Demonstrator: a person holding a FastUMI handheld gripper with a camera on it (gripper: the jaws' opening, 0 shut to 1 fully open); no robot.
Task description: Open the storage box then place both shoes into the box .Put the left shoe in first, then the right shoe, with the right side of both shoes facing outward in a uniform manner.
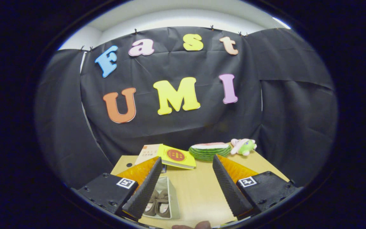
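Note:
My gripper [186, 167] is open, high above the wooden table [199, 190], with nothing between its fingers. Below and partly behind the left finger [145, 190] sits the storage box [172, 197], pale grey and open at the top. A pair of brown shoes [158, 203] lies inside it, side by side, their pale insoles showing. The left finger hides the box's left part.
At the table's far edge lie a yellow book [176, 156] on a pale book [147, 152], a watermelon-slice toy [209, 150] and a pink-and-green plush toy [243, 146]. A fingertip of a hand [199, 225] shows below the fingers. Black cloth walls close the booth.

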